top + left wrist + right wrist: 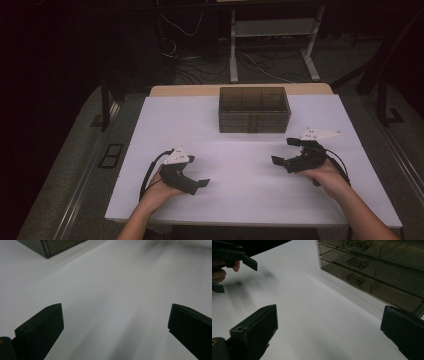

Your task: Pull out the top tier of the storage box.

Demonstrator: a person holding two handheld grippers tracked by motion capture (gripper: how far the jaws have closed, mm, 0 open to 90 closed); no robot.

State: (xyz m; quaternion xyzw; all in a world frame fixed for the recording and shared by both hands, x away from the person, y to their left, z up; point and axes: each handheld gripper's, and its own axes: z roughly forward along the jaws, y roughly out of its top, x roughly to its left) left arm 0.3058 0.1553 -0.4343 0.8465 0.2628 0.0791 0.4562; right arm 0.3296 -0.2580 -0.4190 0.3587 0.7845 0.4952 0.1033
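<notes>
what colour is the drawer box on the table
Smoky, see-through grey-brown drawer box; clearest in the right gripper view.

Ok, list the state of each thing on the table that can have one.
Drawer box: upright, all three drawers shut.
Left gripper: open, empty, over the white table.
Right gripper: open, empty, facing the drawer fronts.

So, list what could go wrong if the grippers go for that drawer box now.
1. The drawer box stands free on the white table; a pull on one small handle may drag the whole box.
2. Both the left hand-held gripper and right hand-held gripper are open and apart from it; nothing braces it.
</notes>
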